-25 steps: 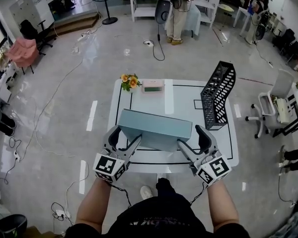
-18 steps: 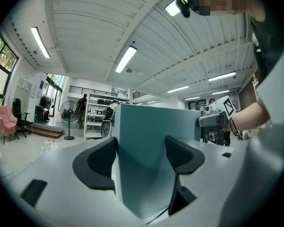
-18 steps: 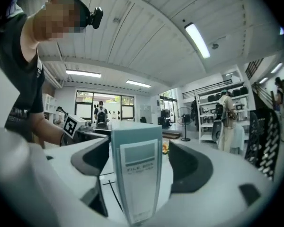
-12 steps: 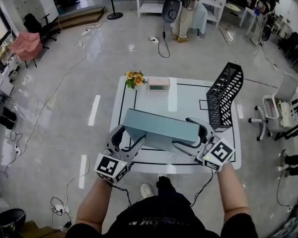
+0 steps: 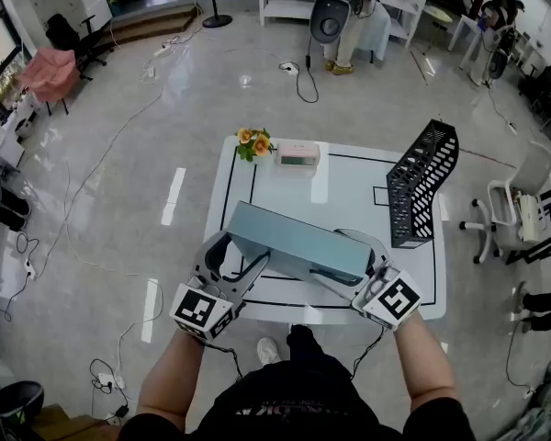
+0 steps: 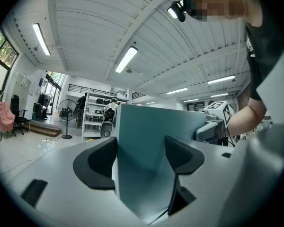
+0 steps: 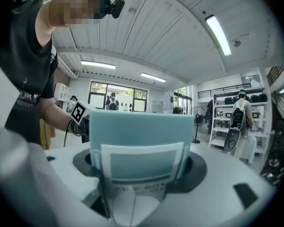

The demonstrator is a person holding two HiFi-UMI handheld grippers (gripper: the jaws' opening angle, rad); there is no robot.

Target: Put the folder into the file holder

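The teal box folder [image 5: 298, 243] hangs in the air above the front of the white table [image 5: 349, 177], its long side slanting down to the right. My left gripper [image 5: 241, 251] is shut on its left end; in the left gripper view the folder [image 6: 154, 145] fills the gap between the dark pads [image 6: 97, 162]. My right gripper [image 5: 354, 260] clasps the right end, jaws closing, with the folder's labelled spine [image 7: 142, 141] pressed between them. The black mesh file holder [image 5: 422, 184] stands upright at the table's right edge, beyond my right gripper.
Orange flowers [image 5: 254, 141] and a pink box [image 5: 298, 155] sit at the table's far edge. A white office chair [image 5: 514, 209] stands right of the table. Cables run over the glossy floor; a person [image 5: 349, 7] stands by shelves at the back.
My right gripper has rolled inward round the folder's right end and come nearer to me. The folder now slants more, right end lower. The left gripper has hardly moved.
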